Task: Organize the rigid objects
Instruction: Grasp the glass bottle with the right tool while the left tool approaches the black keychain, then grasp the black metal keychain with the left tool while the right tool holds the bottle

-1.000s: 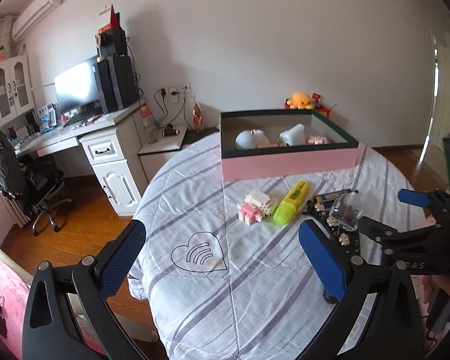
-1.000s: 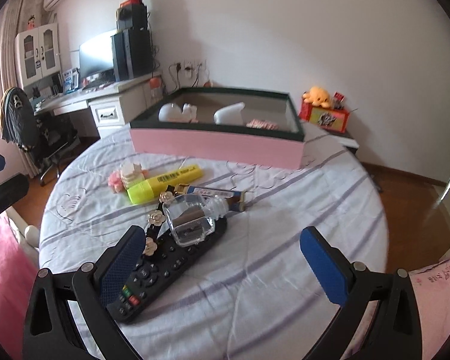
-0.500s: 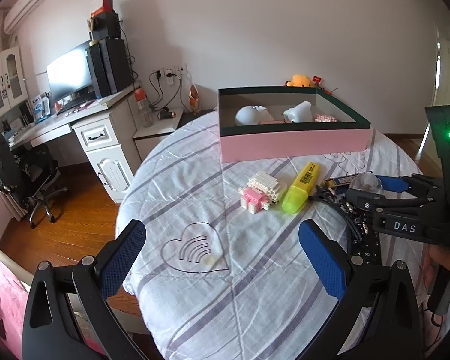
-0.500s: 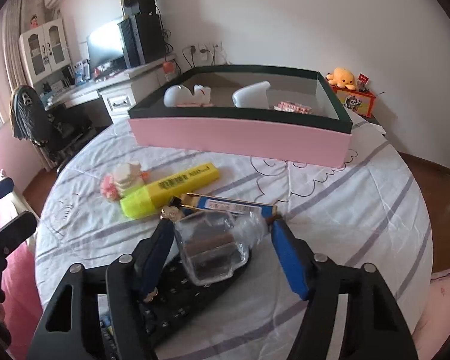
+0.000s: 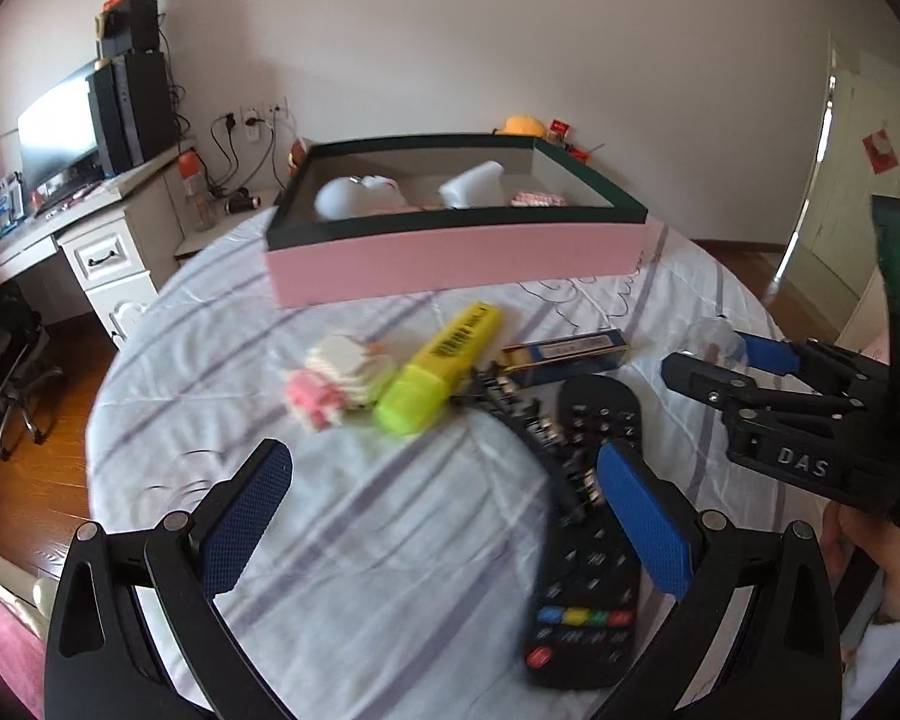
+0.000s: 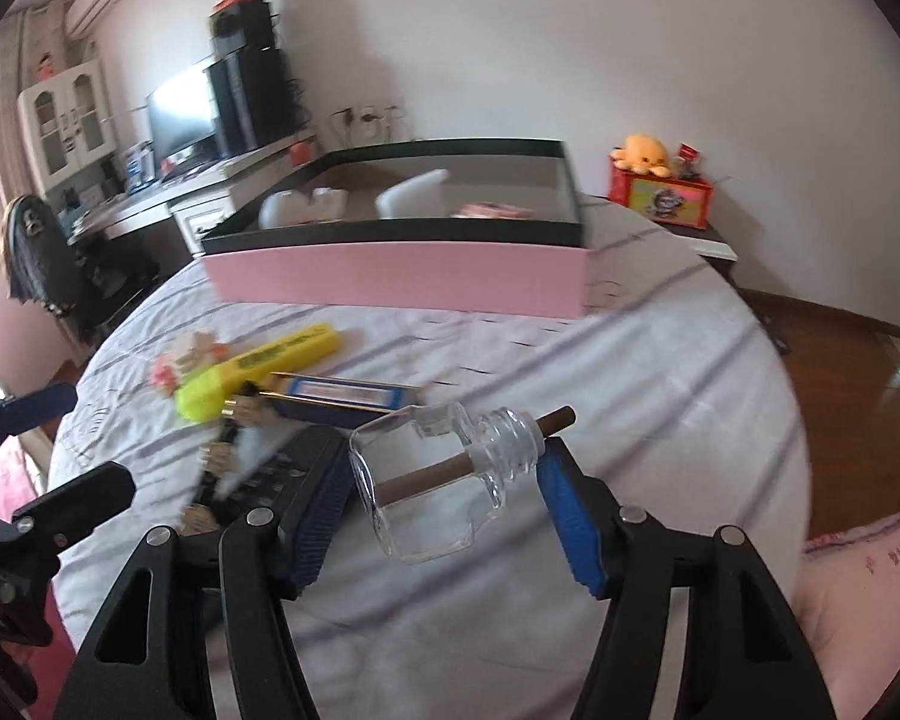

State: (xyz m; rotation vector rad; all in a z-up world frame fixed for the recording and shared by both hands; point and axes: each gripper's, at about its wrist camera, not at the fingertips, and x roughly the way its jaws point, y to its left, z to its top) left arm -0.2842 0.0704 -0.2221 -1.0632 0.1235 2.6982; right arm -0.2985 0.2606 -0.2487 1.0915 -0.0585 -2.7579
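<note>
While the left hand-held gripper (image 5: 444,516) stays wide, the right hand-held gripper (image 6: 444,498) holds the glass bottle (image 6: 444,474) between its pads.

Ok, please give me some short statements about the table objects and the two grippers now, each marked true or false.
1. The right gripper has its jaws shut on the clear glass bottle. True.
2. The left gripper holds the yellow highlighter marker. False: its jaws are open and empty, and the marker lies on the cloth.
3. The pink box with the dark green rim holds white objects. True.
4. The black remote control lies inside the box. False: it lies on the striped tablecloth.
</note>
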